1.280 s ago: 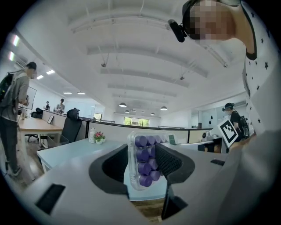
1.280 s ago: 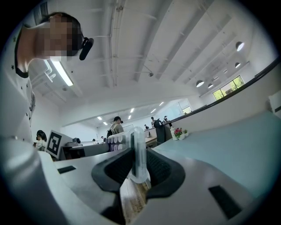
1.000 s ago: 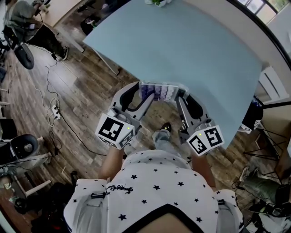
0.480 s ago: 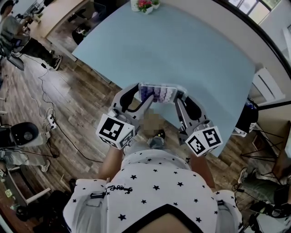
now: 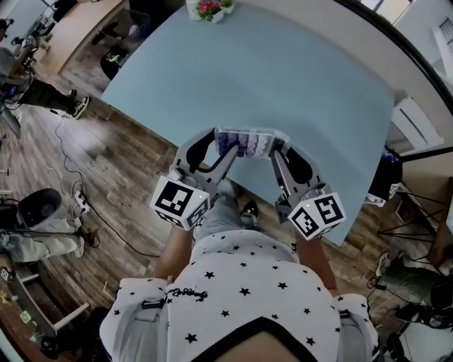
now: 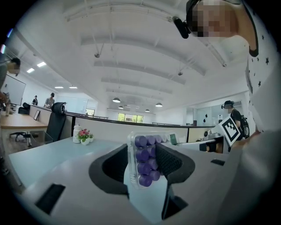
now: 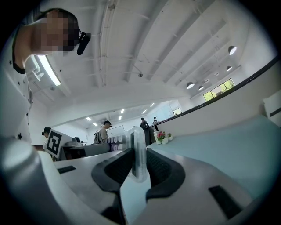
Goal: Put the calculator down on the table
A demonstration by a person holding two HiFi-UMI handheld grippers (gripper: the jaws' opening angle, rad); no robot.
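The calculator (image 5: 245, 143), a clear-cased one with rows of purple keys, hangs between the two grippers over the near edge of the table (image 5: 283, 78), each end clamped. Nearest is the person's star-printed shirt (image 5: 241, 283), then the two marker cubes (left (image 5: 180, 203), right (image 5: 318, 216)).

Beyond them the left gripper (image 5: 221, 144) has its jaws closed on the calculator's left end. In its own view the key face stands upright between the dark pads (image 6: 169, 160). The right gripper (image 5: 279, 147) has its jaws pressed on the right end, where only the clear edge of the case (image 7: 138, 160) shows between them.

The pale blue tabletop stretches away bare past the calculator. At its far edge stands a small pot of flowers (image 5: 209, 9). Wooden floor (image 5: 120, 162) lies to the left.
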